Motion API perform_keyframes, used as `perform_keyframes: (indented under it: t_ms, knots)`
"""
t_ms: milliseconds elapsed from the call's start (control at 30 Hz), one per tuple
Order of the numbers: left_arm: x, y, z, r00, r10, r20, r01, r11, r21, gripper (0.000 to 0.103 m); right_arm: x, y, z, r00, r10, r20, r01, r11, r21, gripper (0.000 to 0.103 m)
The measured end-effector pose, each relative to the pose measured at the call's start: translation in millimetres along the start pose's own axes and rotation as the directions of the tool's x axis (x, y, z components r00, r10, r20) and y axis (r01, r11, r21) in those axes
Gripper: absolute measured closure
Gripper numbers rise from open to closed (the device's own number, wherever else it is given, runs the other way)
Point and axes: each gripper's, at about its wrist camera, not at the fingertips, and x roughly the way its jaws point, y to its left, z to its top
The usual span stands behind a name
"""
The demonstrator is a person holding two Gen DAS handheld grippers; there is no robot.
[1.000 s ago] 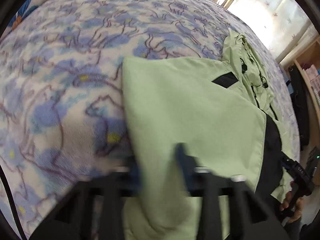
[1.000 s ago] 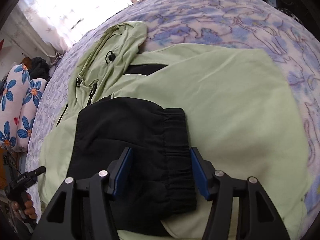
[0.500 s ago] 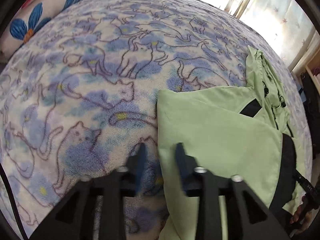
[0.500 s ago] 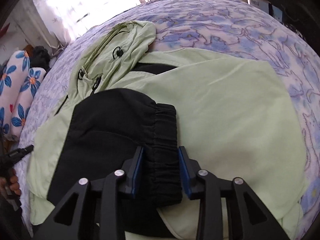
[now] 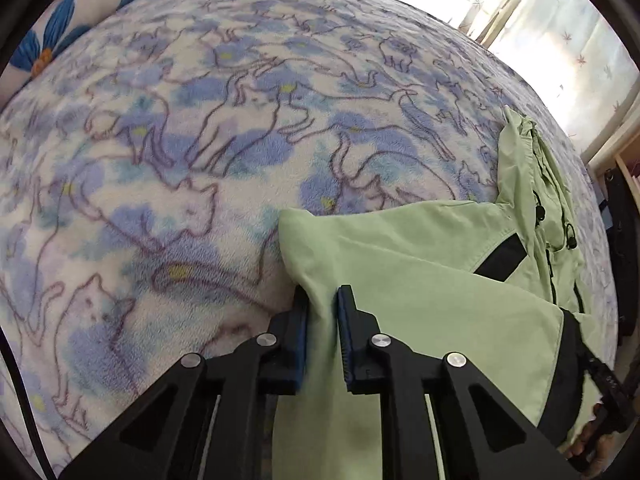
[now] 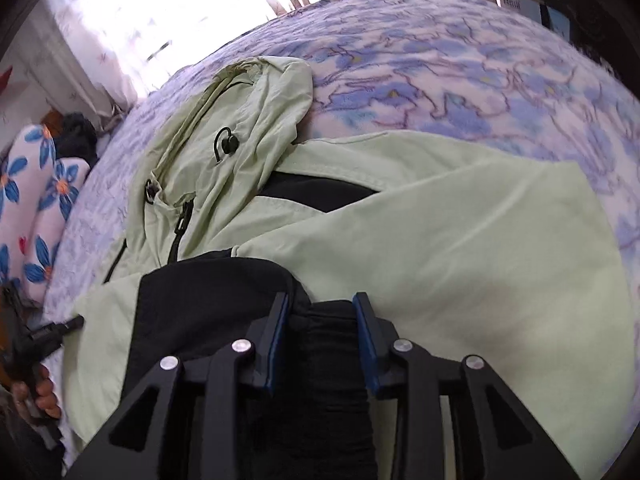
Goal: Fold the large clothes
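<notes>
A light green hooded jacket lies on a bed blanket printed with blue cats. My left gripper is at the jacket's left folded edge. Its jaws are closing, and the pads pinch a ridge of green cloth. In the right wrist view the jacket has its hood at the far side. A black sleeve end lies folded across it. My right gripper is closing on the bunched black cuff, which fills the gap between its pads.
A white pillow with blue flowers lies at the bed's left end, by a dark bundle. Bright curtained windows stand beyond the bed. A hand holds the other gripper at the frame's left edge.
The left gripper slid left off the jacket's middle to its edge, opened, then narrowed onto the green cloth. The right gripper's jaws narrowed around the black cuff.
</notes>
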Motion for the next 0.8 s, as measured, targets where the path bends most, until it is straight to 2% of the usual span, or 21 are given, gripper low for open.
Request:
perform_keyframes:
  t_ms: [67, 133, 233, 333, 467, 500, 633, 800]
  knots:
    - [4, -11, -3, 0.999, 0.022, 0.026, -0.024, 0.997, 0.072, 0.091, -4, -4, -1, 0.998, -0.049, 0.031, 0.049, 0.999, -0.008, 0.072]
    - [9, -17, -6, 0.997, 0.058, 0.040, -0.063, 0.989, 0.133, 0.087, 1, -11, -5, 0.997, -0.068, 0.023, 0.068, 0.998, 0.011, 0.071]
    - [5, -25, -9, 0.992, 0.097, 0.084, -0.110, 0.979, 0.171, 0.086, -4, -13, -7, 0.996, -0.082, 0.027, 0.082, 0.996, 0.033, 0.065]
    - [-12, -22, -7, 0.993, 0.074, 0.092, -0.089, 0.981, 0.172, 0.086, -19, -10, -8, 0.996, -0.092, 0.018, 0.092, 0.995, 0.042, 0.064]
    - [-48, -20, -15, 0.994, 0.055, 0.089, -0.069, 0.983, 0.173, 0.086, -49, 6, -22, 0.993, -0.074, 0.089, 0.075, 0.997, -0.008, 0.063]
    - [-55, -23, -21, 0.997, 0.031, 0.073, -0.044, 0.983, 0.180, 0.085, -57, 11, -28, 0.993, -0.058, 0.101, 0.061, 0.998, -0.024, 0.062]
    - [-79, -36, -60, 0.998, -0.034, 0.054, 0.021, 0.977, 0.210, 0.077, -69, 35, -48, 0.996, -0.014, 0.092, 0.021, 0.997, -0.080, 0.062]
    - [-78, -54, -112, 0.998, -0.069, -0.003, 0.068, 0.973, 0.222, 0.077, -74, 76, -73, 0.997, 0.029, 0.072, -0.016, 0.985, -0.174, 0.062]
